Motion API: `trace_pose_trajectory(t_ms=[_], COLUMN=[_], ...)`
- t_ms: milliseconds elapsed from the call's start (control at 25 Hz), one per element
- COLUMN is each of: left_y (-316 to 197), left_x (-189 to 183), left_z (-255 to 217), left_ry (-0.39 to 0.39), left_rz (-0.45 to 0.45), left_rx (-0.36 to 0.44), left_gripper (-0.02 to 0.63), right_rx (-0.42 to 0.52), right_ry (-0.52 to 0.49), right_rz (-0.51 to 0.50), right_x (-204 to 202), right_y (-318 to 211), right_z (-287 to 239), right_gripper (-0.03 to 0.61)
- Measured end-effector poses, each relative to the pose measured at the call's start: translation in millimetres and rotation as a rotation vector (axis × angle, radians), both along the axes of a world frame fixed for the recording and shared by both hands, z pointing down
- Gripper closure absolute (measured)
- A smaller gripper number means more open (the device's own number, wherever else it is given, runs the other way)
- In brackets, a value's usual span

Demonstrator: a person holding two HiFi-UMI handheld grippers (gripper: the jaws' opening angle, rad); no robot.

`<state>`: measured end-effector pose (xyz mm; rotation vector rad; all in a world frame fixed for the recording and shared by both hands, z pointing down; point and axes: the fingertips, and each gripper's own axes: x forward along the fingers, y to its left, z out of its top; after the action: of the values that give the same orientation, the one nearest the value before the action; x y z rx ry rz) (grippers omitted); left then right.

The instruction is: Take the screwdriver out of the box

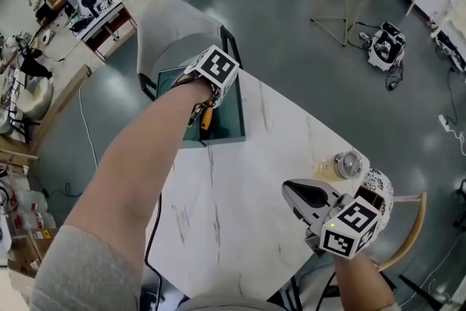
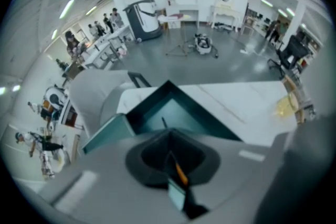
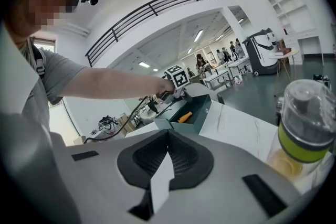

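Observation:
The dark green box [image 1: 231, 120] stands open at the far edge of the white table [image 1: 240, 200]. My left gripper [image 1: 204, 111] hangs over it, pointing steeply down, shut on the screwdriver [image 1: 206, 118], whose orange handle shows under the marker cube. In the left gripper view the orange handle [image 2: 180, 173] sits between the closed pads and a thin dark shaft [image 2: 164, 123] sticks out over the box [image 2: 210, 123]. My right gripper [image 1: 302, 194] rests low at the table's near right, shut with nothing in it. From there the box [image 3: 202, 108] and orange handle [image 3: 184, 118] lie far ahead.
A jar with a grey lid [image 1: 348, 165] and yellow-green band [image 3: 305, 128] stands close beside the right gripper. A wooden chair [image 1: 413, 229] is at the table's right. A pale covered seat [image 1: 178, 29] sits behind the box. A black cable [image 1: 156, 222] runs under the left arm.

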<state>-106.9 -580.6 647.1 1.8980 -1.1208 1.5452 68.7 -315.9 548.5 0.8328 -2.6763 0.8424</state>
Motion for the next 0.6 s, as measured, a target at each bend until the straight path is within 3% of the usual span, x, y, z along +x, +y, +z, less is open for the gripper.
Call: trace_pose_trajectory(t_ms=[120, 200, 320, 480, 600], left_y=[1.0, 11.5, 30.7, 39.7, 43.2], left_x=[3.2, 4.3, 3.2, -0.6, -5.0], left_z=[-1.7, 4.3, 20.5, 34.4, 40.1], left_ry=[0.053, 0.070, 0.046, 0.006, -0.046], left_rz=[-0.036, -0.073, -0.085, -0.086, -0.086], left_rx=[-0.017, -0.084, -0.189, -0.218, -0.229], left_gripper=[0.611, 0.609, 0.607, 0.601, 0.509], right_rx=[0.007, 0.009, 0.010, 0.006, 0.006], right_ry=[0.003, 0.002, 0.000, -0.004, -0.003], right_rz=[-0.002, 0.002, 0.004, 0.002, 0.005], right_x=[-0.2, 1.6, 1.1, -1.1, 2.1], right_y=[1.3, 2.4, 6.6, 11.4, 13.5], right_z=[-5.2, -7.0, -6.4, -4.2, -5.7], right_gripper=[0.571, 0.571, 0.571, 0.571, 0.571])
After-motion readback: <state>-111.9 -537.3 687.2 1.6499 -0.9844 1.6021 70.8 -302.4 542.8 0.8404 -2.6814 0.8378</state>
